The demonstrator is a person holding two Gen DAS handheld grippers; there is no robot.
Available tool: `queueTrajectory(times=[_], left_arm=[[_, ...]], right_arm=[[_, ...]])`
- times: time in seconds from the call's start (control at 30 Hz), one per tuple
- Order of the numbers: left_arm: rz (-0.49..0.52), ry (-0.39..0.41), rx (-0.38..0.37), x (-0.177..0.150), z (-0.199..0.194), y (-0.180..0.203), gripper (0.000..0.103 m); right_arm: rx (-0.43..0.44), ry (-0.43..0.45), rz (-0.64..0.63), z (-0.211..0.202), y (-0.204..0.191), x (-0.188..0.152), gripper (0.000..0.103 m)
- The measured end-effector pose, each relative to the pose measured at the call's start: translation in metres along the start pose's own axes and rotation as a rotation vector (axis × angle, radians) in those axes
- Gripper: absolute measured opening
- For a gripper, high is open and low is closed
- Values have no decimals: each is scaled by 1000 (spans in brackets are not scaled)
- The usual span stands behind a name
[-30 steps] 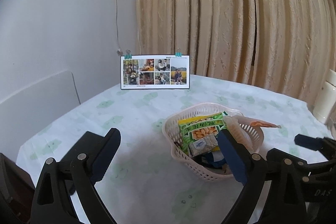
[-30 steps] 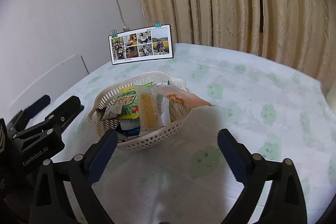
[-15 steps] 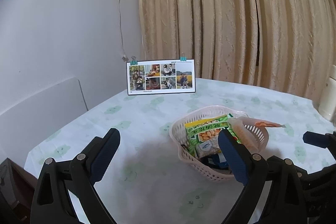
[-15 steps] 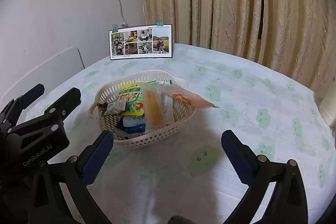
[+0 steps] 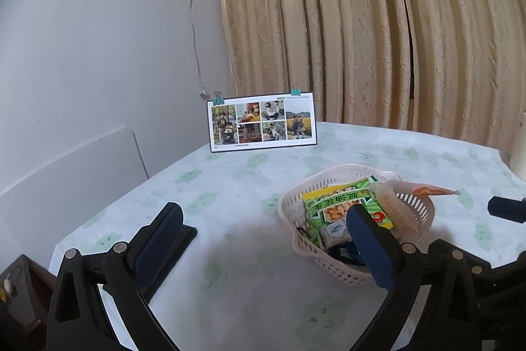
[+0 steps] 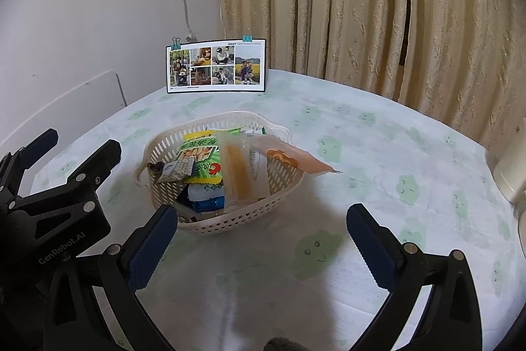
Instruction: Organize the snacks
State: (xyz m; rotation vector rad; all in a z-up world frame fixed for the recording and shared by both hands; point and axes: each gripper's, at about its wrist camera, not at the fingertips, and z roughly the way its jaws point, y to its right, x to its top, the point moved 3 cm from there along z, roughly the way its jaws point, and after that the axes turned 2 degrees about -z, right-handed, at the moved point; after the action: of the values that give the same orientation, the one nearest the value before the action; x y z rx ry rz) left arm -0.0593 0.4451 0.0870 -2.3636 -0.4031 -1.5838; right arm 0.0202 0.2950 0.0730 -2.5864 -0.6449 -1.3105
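Observation:
A white plastic basket [image 6: 210, 224] [image 5: 332, 265] stands on the table, holding several snack packets. Among them are a green peanut bag [image 6: 200, 158] [image 5: 338, 204], a clear yellow wafer packet [image 6: 238, 175] and an orange-printed packet [image 6: 296, 160] [image 5: 424, 190] that sticks out over the rim. My right gripper [image 6: 261, 221] hovers open just in front of the basket with nothing between its fingers. My left gripper [image 5: 263, 217] is open too, to the basket's left, and its right finger [image 5: 371, 247] overlaps the basket in view. In the right wrist view, the left gripper [image 6: 39, 150] is visible at the left edge.
The table wears a white cloth with green cloud faces [image 6: 317, 247]. A photo card with two clips [image 6: 215, 68] [image 5: 263, 124] stands at the far edge before beige curtains. A white container [image 6: 511, 173] sits at the right. A white board [image 5: 65, 173] leans at the left.
Both grippers have drawn back and risen a little, so the basket sits slightly farther off in both views. Neither gripper has changed its opening.

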Motion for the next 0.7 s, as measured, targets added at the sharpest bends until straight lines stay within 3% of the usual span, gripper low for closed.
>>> queueTrajectory(times=[0.7], left_arm=[[22, -2, 23, -2, 2, -1, 100]], right_arm=[[-19, -18, -18, 5, -3, 0, 102]])
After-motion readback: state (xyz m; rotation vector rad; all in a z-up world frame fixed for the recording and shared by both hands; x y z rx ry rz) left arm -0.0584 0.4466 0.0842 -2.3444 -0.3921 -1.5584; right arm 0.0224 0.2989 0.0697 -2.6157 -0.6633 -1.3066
